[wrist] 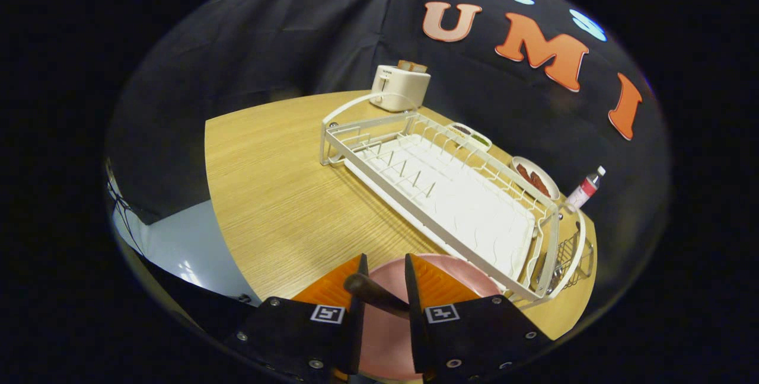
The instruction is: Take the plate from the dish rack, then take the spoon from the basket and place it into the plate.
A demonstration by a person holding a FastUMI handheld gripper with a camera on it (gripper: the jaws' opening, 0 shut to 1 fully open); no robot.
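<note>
Two fingers, one spoon handle, plate waiting below

One risk stands out: the dark spoon [376, 296] may slip or swing as it is let go, because the fingers seem to pinch only its thin handle, and the bowl end is hidden. If it is released too near the rim, it could slide off the pink plate [468, 280] onto the wooden table [278, 194].

The gripper [384, 289] is nearly closed, its fingers [359, 295] pressing the handle from both sides. The plate lies directly beneath and between the fingers, at the table's near edge, just beside the white dish rack [450, 194]. The rack stands empty and stretches towards the far edge, where a toaster [398, 86] sits. A small wire basket [574, 259] hangs at the rack's near end.
</note>
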